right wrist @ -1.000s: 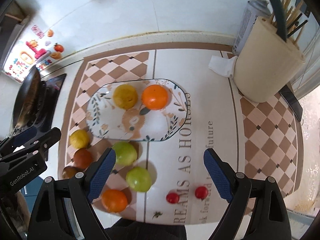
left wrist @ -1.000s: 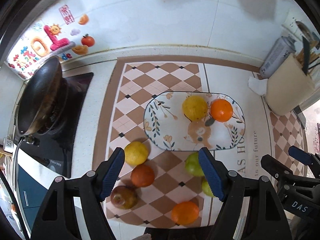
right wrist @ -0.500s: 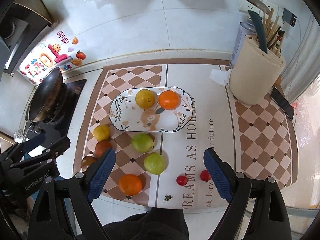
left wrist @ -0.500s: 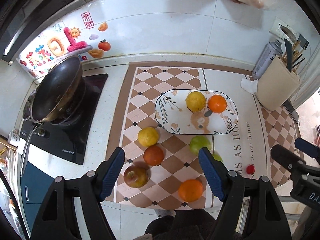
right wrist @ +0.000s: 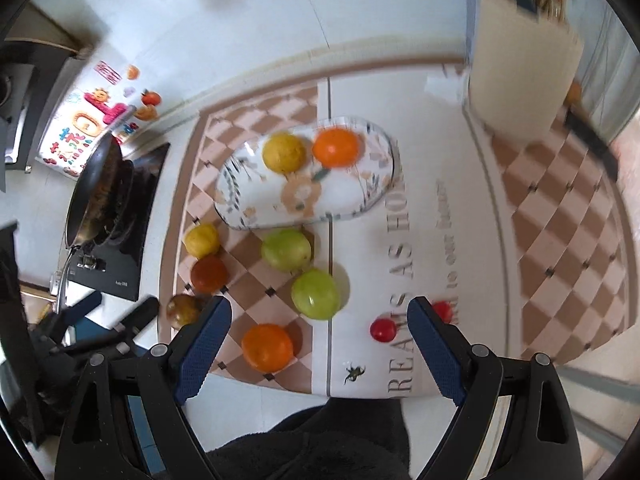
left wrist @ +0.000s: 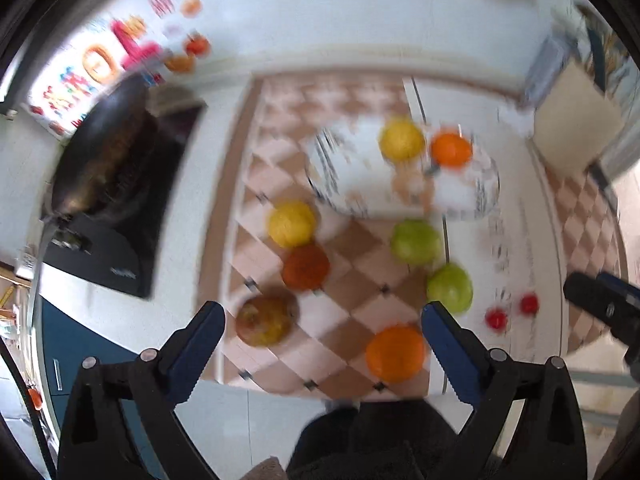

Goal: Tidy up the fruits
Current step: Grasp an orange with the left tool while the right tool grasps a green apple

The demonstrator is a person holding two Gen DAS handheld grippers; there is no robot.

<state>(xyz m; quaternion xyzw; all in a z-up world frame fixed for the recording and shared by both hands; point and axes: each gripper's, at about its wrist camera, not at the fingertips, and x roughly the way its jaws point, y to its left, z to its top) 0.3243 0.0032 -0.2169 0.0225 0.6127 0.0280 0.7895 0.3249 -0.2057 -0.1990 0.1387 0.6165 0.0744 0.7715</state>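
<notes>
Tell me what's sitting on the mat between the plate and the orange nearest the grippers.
Two green fruits: one just below the plate, the other closer to the orange. The right wrist view shows this most sharply.

left wrist: high above counter, steeply down, blurred | right wrist: same height, further right, steeply down | shared: patterned plate [left wrist: 486,184] [right wrist: 384,148], loose fruit, wok [left wrist: 100,152] [right wrist: 94,192]

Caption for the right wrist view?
Open right gripper above loose fruit; patterned oval plate holds yellow citrus and orange.
</notes>
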